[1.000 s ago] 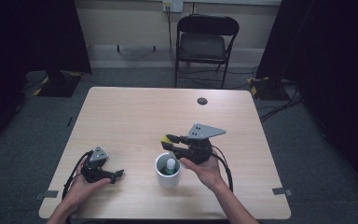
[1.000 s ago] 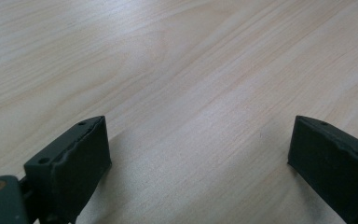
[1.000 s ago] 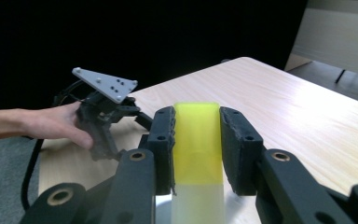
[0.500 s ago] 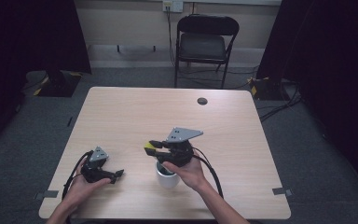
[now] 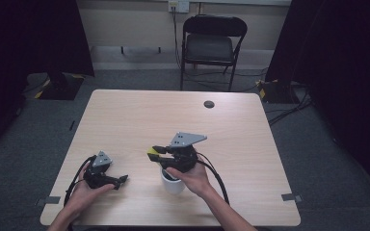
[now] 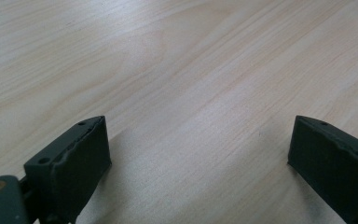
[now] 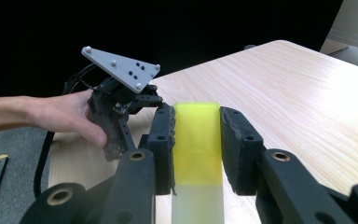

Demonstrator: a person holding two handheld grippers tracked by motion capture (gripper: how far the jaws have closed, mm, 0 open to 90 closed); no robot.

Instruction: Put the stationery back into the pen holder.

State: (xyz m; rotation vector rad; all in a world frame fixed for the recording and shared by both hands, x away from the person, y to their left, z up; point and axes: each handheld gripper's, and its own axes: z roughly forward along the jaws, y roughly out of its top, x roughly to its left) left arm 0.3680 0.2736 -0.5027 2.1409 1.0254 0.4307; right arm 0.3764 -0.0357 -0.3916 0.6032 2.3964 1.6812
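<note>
My right gripper (image 5: 154, 153) is shut on a yellow block-like piece (image 5: 151, 154) and points left, above the table. In the right gripper view the yellow piece (image 7: 196, 135) sits squarely between the two black pads (image 7: 164, 135), and its lower part looks pale and translucent. A white cup (image 5: 174, 185) stands upright under the right hand, which hides most of its mouth. My left gripper (image 5: 119, 180) rests on the table at the front left. Its jaws stand wide apart over bare wood (image 6: 198, 140) with nothing between them. The left gripper (image 7: 121, 100) and its hand also show beyond the yellow piece.
The light wooden table (image 5: 139, 120) has a small black round cap (image 5: 209, 104) near its far edge. A black folding chair (image 5: 211, 43) stands behind the table. Cables trail from both grippers toward the front edge.
My right gripper has carried the yellow piece to the left, and the hand now covers the cup. The left gripper has stayed where it was.
</note>
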